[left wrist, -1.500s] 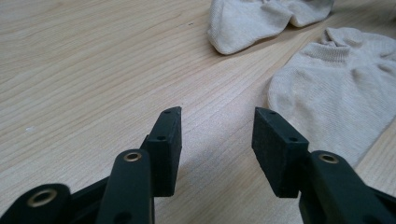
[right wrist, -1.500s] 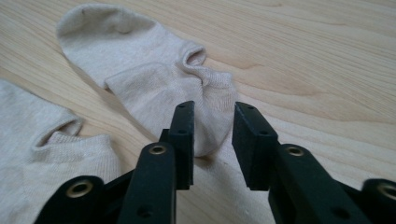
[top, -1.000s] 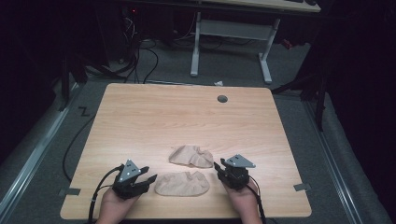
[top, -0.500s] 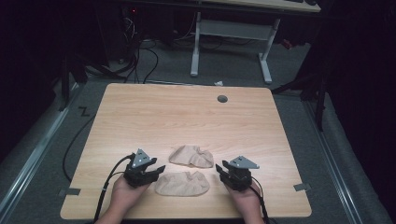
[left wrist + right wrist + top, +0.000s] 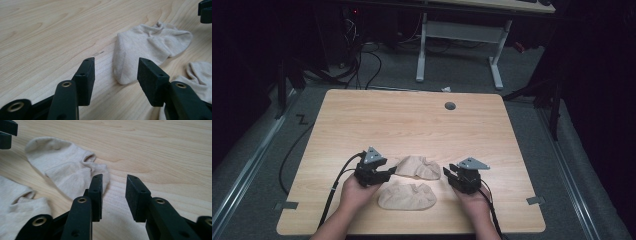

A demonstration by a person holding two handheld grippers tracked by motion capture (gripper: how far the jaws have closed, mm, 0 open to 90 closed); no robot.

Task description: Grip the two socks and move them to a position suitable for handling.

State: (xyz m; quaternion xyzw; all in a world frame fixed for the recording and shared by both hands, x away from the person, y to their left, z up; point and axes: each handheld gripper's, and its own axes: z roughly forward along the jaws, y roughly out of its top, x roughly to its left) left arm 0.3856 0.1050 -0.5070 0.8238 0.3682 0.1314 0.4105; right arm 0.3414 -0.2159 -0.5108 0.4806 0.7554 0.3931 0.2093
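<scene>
Two beige ankle socks lie near the table's front edge: a far sock [image 5: 418,167] [image 5: 152,46] [image 5: 60,166] and a near sock [image 5: 407,196] [image 5: 200,75] [image 5: 17,207]. My left gripper [image 5: 392,174] [image 5: 116,67] is at the far sock's toe end. Its jaws have just been opening, and the toe lies on the table between them, untouched. My right gripper [image 5: 446,174] [image 5: 114,182] stands at that sock's cuff end. Its jaws have just been closing a little over bare wood, with the cuff edge beside one jaw.
The wooden table [image 5: 412,120] has a round cable hole [image 5: 450,105] near its far edge. Beyond it stand a white desk frame [image 5: 457,45] and cables on the floor [image 5: 362,60]. A cable trails from each gripper over the front edge.
My left gripper has moved away from the front edge and to the right, from beside the near sock to the far sock's toe. The right gripper has stayed in place.
</scene>
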